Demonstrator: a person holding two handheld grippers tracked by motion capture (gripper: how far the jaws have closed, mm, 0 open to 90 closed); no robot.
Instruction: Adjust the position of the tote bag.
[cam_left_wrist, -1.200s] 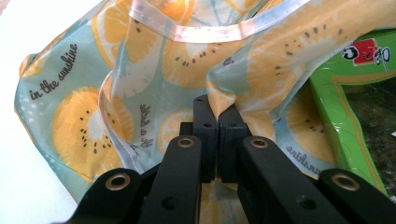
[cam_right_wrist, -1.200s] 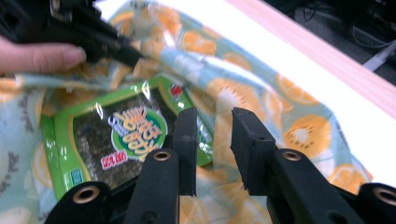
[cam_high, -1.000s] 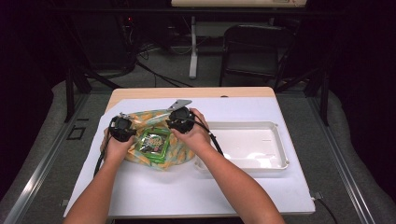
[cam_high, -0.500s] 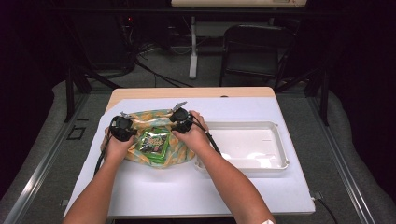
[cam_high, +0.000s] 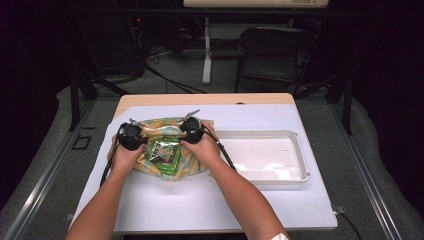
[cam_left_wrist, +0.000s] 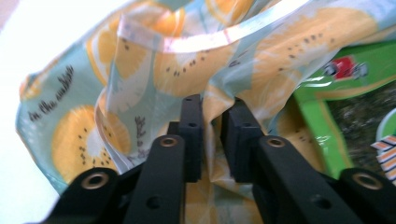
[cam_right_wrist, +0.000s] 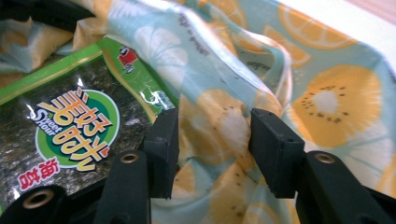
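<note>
A fruit-print bag (cam_high: 170, 150), pale blue-green with orange slices, is seen lying on the left half of the white-covered tabletop (cam_high: 200, 200); a green snack packet (cam_high: 165, 152) printed with a round logo is laid at its middle, with the bag's film bunched up along both of its sides. In the high view the left hand-held gripper (cam_high: 131, 134) is held at the bag's left edge and the right hand-held gripper (cam_high: 192, 129) at its upper right, with the packet between them; a forearm is brought in behind each from the bottom edge.

In the left gripper view, the left hand-held gripper (cam_left_wrist: 212, 140) is seen with its jaws drawn nearly together and a fold of the bag (cam_left_wrist: 187, 70) pinched in the narrow gap between them; the packet's green edge (cam_left_wrist: 359, 79) is seen just to the side. In the right gripper view, the right hand-held gripper (cam_right_wrist: 212, 149) is shown with its jaws held apart, a raised ridge of the bag (cam_right_wrist: 224, 126) lying between them without being clamped; the packet (cam_right_wrist: 70, 126) is seen just beside one jaw.

A shallow white tray (cam_high: 300, 150) is set on the tabletop just to the right of the bag; a dark chair (cam_high: 270, 55) is seen on the floor beyond the tabletop's far edge.
</note>
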